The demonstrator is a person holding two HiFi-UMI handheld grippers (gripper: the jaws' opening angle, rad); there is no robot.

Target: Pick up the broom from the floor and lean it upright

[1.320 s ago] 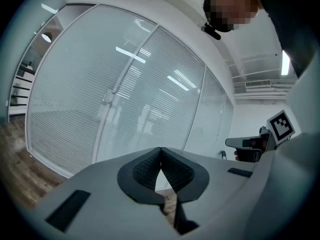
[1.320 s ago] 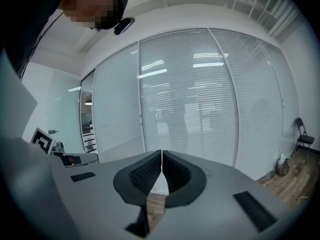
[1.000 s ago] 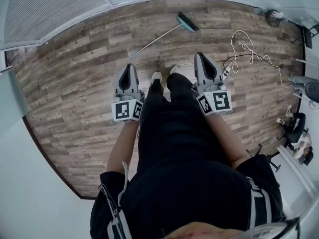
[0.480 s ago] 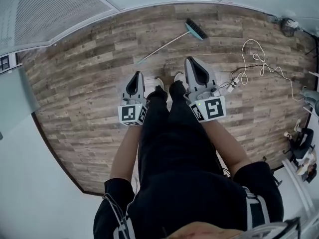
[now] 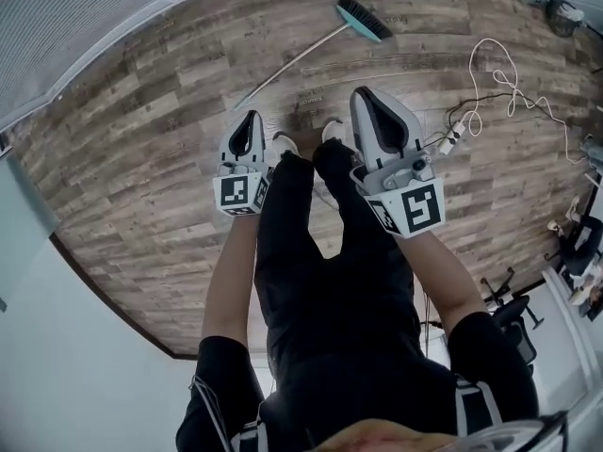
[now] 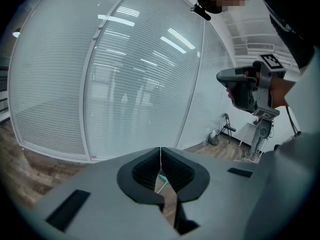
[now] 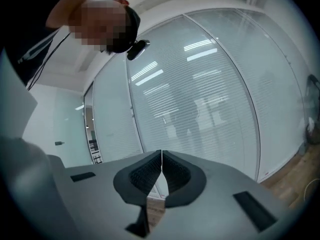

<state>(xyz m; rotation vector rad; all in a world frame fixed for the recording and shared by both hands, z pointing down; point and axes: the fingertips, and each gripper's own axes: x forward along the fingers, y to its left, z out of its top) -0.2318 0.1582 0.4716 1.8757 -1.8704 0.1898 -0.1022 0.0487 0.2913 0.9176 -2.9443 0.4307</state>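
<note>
Since the broom [image 5: 301,57] lies flat on the floor [image 5: 141,186] ahead of you, well apart from both, your left gripper [image 5: 249,118] and right gripper [image 5: 365,94] point toward it, jaws pressed together, holding nothing; its thin handle end seems nearest.

bright, even light, fisheye edges, sharp

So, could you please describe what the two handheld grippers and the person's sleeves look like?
Both the left gripper and right gripper have light grey tapering shells with black ribbed pads inside the jaws. Each carries a cube with black-and-white square markers at its rear. The person wears black short sleeves.
</note>
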